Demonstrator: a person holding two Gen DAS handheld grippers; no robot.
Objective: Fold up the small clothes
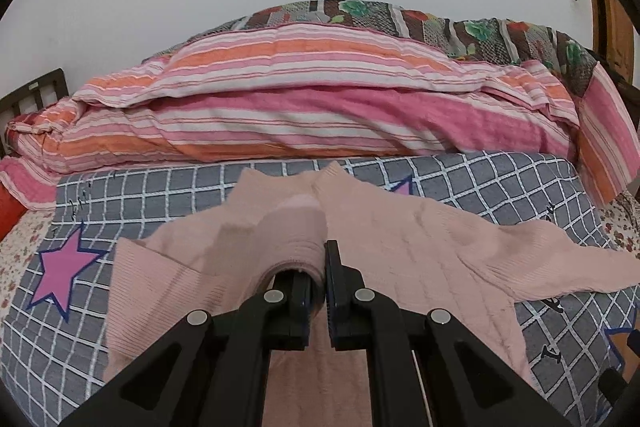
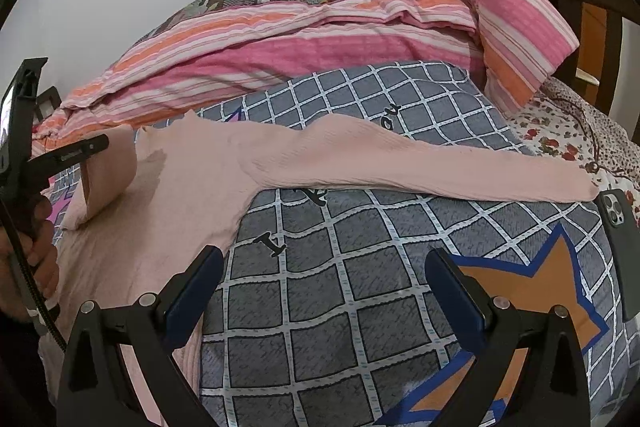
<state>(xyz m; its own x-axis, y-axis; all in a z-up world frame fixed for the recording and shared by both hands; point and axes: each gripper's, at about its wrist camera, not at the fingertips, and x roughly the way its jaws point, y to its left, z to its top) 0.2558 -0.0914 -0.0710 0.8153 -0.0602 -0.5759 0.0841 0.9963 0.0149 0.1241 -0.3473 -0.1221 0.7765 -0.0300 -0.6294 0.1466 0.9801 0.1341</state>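
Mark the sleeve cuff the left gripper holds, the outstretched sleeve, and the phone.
Sleeve cuff [image 1: 292, 239]: left wrist view, ribbed fabric ahead of the fingers.
Outstretched sleeve [image 2: 420, 163]: right wrist view, mid-length.
Phone [image 2: 618, 227]: right wrist view, back, below the lenses.

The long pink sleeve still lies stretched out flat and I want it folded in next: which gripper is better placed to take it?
Probably the right gripper: its jaws stand open and empty beside the outstretched sleeve. The left gripper is shut on the other sleeve.
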